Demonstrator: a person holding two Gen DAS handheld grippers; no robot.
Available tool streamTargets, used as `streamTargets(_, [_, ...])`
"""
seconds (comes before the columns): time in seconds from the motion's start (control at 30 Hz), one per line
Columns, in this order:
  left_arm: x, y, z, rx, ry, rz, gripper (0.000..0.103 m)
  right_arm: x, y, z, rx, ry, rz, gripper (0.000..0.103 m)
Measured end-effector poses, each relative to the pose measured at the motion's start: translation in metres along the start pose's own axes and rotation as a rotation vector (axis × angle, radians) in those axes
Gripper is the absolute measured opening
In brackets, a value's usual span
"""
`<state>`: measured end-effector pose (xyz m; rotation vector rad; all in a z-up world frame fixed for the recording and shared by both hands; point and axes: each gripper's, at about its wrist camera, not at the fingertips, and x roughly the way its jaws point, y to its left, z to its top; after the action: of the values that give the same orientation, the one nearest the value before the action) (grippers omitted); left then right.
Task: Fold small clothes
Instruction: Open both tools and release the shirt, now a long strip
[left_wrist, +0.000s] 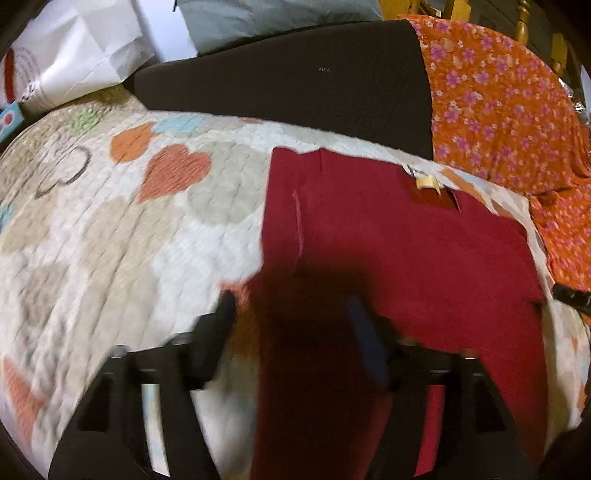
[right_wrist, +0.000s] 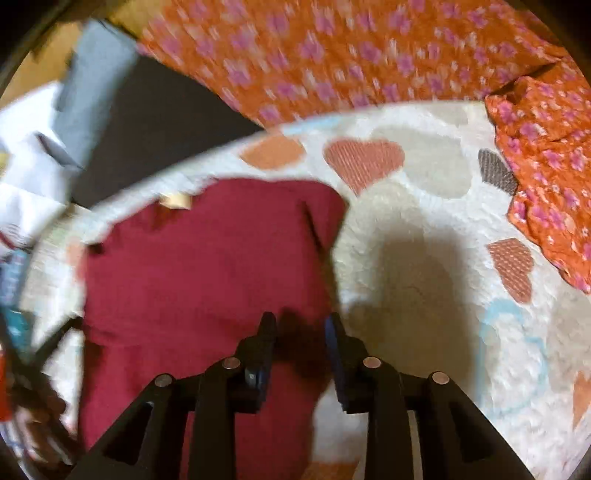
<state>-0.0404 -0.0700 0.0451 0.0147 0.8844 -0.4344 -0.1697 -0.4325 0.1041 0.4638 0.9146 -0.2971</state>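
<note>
Left gripper (left_wrist: 291, 310) hangs low with jaws spread wide; right gripper (right_wrist: 300, 325) likewise low, jaws parted.

A quilt (left_wrist: 110, 236) patterned with hearts covered the bed; a red garment (left_wrist: 388, 251) and an orange flowered cloth (left_wrist: 498, 110) lay on it.

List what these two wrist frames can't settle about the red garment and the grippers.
- Dark red fabric garment: near end hidden under the left gripper and its shadow, left wrist view.
- Small cream tag: text too small.
- Right gripper: open over the garment's right edge; contact unclear, motion blur, right wrist view.
- Clutter at that view's left edge: blurred, cut off.
</note>
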Motion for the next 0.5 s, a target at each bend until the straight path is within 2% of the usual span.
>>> streamTargets(0.07, [-0.015, 0.009, -0.014, -0.022, 0.030, -0.008, 0.071, -0.023, 0.001, -0.013, -0.018, -0.004, 0.013, 0.035])
streamTargets(0.17, [-0.027, 0.018, -0.037, -0.074, 0.106, -0.036, 0.071, -0.049, -0.005, -0.046, 0.019, 0.024, 0.084, 0.046])
streamTargets(0.23, [-0.039, 0.018, -0.052, -0.066, 0.126, -0.035, 0.071, -0.054, -0.005, -0.067, 0.034, 0.070, 0.112, 0.047])
streamTargets(0.37, [-0.064, 0.017, -0.074, -0.031, 0.102, 0.014, 0.071, -0.054, -0.002, -0.111, 0.050, 0.134, 0.139, 0.047])
streamTargets(0.5, [-0.071, 0.022, -0.093, -0.065, 0.128, 0.006, 0.071, -0.043, 0.002, -0.136, 0.065, 0.173, 0.147, 0.047])
